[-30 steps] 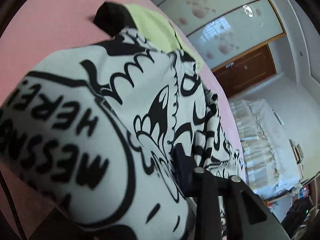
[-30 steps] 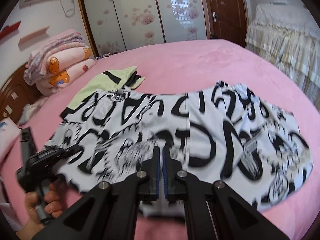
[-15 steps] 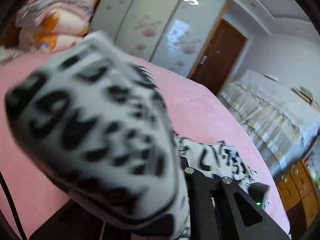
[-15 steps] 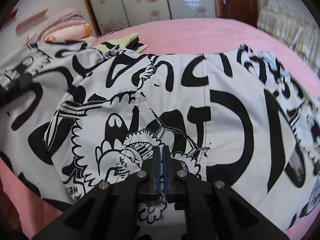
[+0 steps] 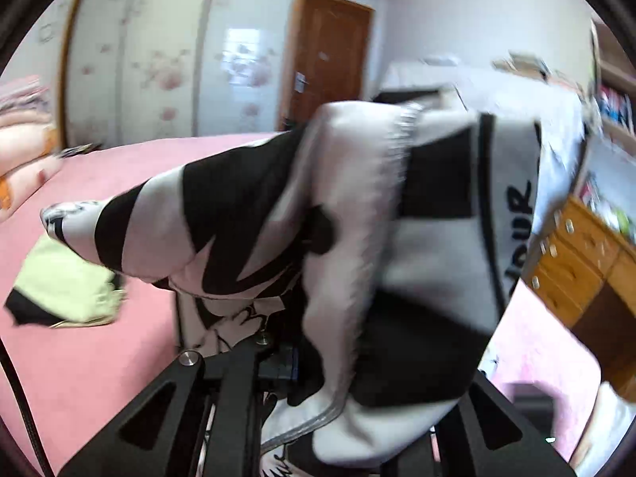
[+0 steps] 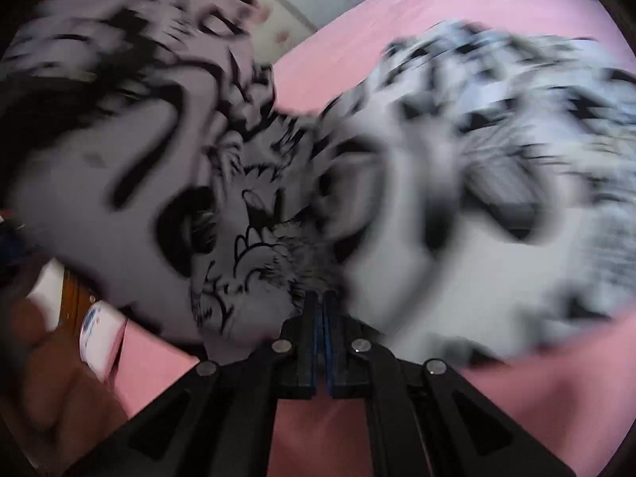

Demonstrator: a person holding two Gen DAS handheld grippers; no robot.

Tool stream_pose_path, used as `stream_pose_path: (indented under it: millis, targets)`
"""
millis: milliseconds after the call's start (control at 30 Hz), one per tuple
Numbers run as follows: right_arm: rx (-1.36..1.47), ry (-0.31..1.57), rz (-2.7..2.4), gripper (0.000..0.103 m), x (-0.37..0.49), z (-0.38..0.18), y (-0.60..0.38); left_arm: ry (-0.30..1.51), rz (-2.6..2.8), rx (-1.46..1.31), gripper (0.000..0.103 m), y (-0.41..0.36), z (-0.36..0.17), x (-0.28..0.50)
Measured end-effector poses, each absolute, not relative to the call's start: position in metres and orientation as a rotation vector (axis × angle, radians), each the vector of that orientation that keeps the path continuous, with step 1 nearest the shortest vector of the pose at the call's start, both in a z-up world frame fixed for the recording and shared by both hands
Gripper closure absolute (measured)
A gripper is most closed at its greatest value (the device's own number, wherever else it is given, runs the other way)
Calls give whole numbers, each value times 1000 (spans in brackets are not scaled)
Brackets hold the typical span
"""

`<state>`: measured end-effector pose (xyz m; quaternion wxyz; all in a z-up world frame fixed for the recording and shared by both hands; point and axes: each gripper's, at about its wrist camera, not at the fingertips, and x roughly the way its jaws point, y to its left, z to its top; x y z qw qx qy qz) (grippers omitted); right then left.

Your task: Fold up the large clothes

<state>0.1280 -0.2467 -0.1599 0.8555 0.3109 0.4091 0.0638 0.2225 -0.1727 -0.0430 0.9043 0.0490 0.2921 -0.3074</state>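
A large white garment with black cartoon print (image 5: 349, 214) is lifted off the pink bed (image 5: 79, 357). In the left wrist view it drapes over my left gripper (image 5: 294, 361), which is shut on its edge; the fingertips are mostly hidden by cloth. In the right wrist view the same garment (image 6: 254, 230) bunches in front of my right gripper (image 6: 321, 310), whose jaws are closed together on the fabric. The cloth is motion-blurred, part hanging left and part spread over the bed at right (image 6: 516, 159).
A yellow-green and black garment (image 5: 63, 286) lies on the bed at left. Folded blankets (image 5: 20, 147) sit far left. Wardrobe doors (image 5: 159, 59) and a brown door (image 5: 330, 59) stand behind. A wooden drawer unit (image 5: 576, 262) is at right.
Both grippers have lifted the printed garment up from the bed and swung it; it was spread flat a second ago and is now bunched and hanging, with both views turned.
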Motion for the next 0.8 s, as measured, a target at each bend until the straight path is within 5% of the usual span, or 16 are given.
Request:
stream_pose_path:
  millis: [400, 500, 567, 633, 800]
  targets:
    - [712, 841, -255, 101, 30, -171, -381, 782, -654, 546, 80, -317, -162, 198]
    - [714, 829, -258, 101, 20, -169, -386, 795, -680, 545, 62, -321, -149, 191]
    - [710, 821, -251, 100, 13, -166, -390, 830, -719, 515, 33, -317, -146, 186]
    - [703, 811, -247, 100, 12, -160, -384, 862, -777, 440, 19, -301, -135, 172]
    - [688, 779, -237, 100, 6, -143, -384, 870, -815, 335, 19, -283, -114, 157]
